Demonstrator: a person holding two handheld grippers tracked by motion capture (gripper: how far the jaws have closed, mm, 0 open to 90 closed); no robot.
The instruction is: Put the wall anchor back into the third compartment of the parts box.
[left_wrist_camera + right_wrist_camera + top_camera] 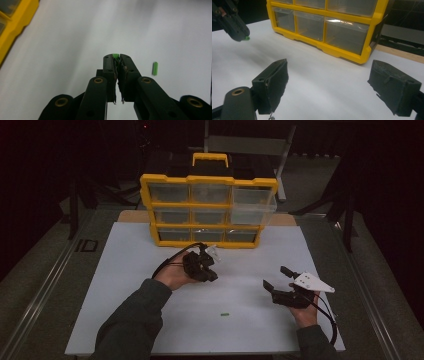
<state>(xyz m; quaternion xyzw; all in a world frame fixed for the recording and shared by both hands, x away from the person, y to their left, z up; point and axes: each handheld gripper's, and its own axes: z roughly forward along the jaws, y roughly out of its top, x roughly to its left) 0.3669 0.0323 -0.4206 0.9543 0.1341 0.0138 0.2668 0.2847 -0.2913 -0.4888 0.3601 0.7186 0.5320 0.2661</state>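
My left gripper [212, 275] hangs above the middle of the white mat [150, 320], shut on a small green ribbed piece [115, 55] that pokes out at the tips of its jaws [116, 58]. In the right gripper view that gripper [235, 27] sits at the top left, the green piece [247, 38] showing at its tip. A second green piece [224, 314] [155, 68] lies loose on the mat nearer the person. At the mat's right, my right gripper [276, 277] [329, 75] stands open with nothing between its pads.
A yellow organiser [208, 210] [372, 32] [15, 22] with clear drawers and a top handle stands at the mat's far edge; its right-hand drawers appear pulled out a little. Dark floor and stand legs surround the table.
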